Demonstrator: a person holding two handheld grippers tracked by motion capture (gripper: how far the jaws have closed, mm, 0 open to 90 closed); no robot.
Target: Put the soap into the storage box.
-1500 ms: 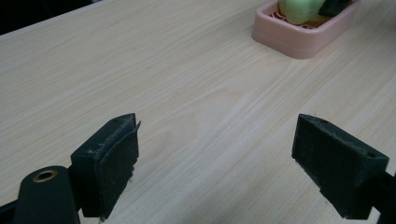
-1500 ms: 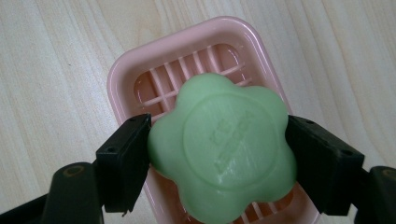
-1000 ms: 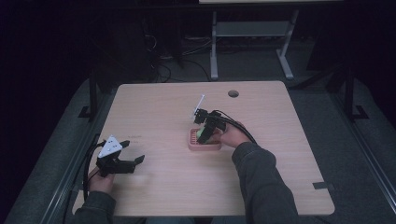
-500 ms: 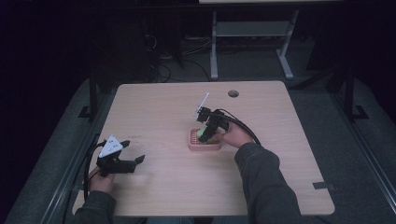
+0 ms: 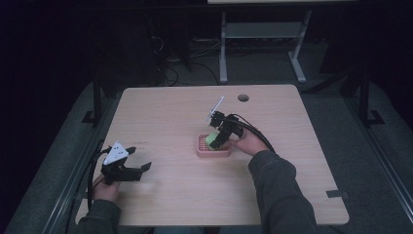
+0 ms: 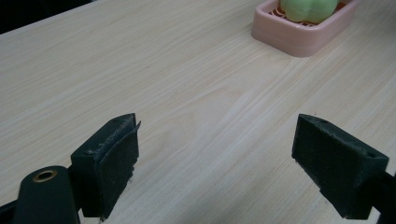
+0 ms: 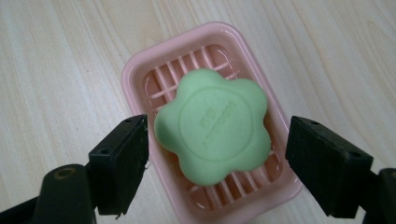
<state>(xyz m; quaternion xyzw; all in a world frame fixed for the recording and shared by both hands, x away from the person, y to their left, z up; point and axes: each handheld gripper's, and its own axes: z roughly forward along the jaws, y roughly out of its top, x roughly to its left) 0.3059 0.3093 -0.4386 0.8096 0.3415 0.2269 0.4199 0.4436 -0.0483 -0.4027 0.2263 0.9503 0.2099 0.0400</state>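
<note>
A green flower-shaped soap (image 7: 212, 126) lies in a pink slotted soap dish (image 7: 135, 74) near the middle of the table. My right gripper (image 7: 217, 163) hangs right over it, open, with one jaw on each side of the soap and a gap at both. From above, the right gripper (image 5: 216, 139) covers part of the soap (image 5: 211, 140) and the dish (image 5: 204, 152). My left gripper (image 5: 140, 158) is open near the table's front left corner with nothing between its jaws. The left gripper (image 6: 215, 158) looks across bare wood to the dish (image 6: 299, 39) and the soap (image 6: 308, 7).
The light wooden table (image 5: 292, 146) has a round cable hole (image 5: 243, 97) near its far edge and a dark tape strip (image 5: 337, 193) at the front right. A metal stand (image 5: 263, 44) is on the dark floor behind.
The right gripper has shifted slightly over the soap dish. The left gripper has stayed where it was.
</note>
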